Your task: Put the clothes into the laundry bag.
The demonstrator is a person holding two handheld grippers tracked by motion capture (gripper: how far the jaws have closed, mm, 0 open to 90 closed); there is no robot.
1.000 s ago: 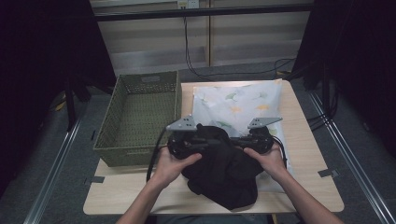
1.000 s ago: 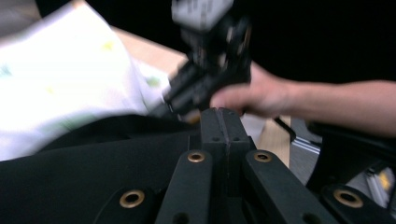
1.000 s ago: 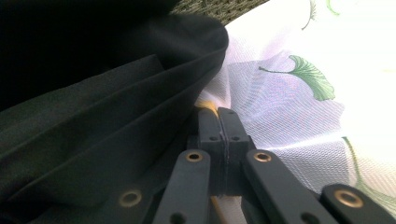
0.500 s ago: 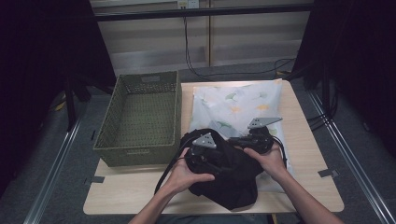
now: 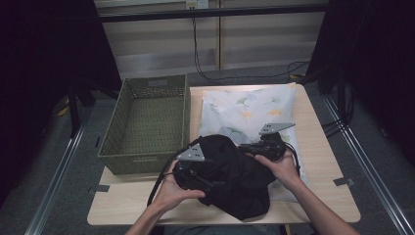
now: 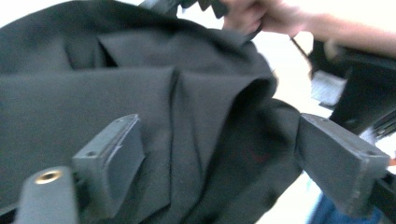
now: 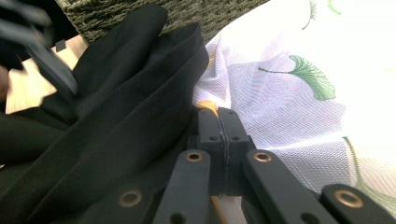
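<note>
A black garment [image 5: 235,181] lies bunched at the table's front, partly on a white leaf-print cloth [image 5: 244,105]. My left gripper [image 5: 211,182] is at the garment's left side, held low over it. In the left gripper view its jaws [image 6: 217,135] stand wide apart and have just been opening. The black cloth [image 6: 187,93] lies between and behind them, and the pads do not press on it. My right gripper [image 5: 244,147] is at the garment's upper right edge. Its jaws [image 7: 217,114] are shut, with the black fabric [image 7: 121,116] running into them, above the printed cloth [image 7: 289,107].
A green woven basket [image 5: 142,164] stands to the left of the cloths, its wall [image 7: 187,14] just beyond the garment. Bare wooden table [image 5: 323,147] shows to the right of the white cloth. Dark floor and cables surround the table.
My left gripper has let go of the garment's upper left edge, opened its jaws and sunk lower over the bunched cloth. The right hand has stayed in place.
</note>
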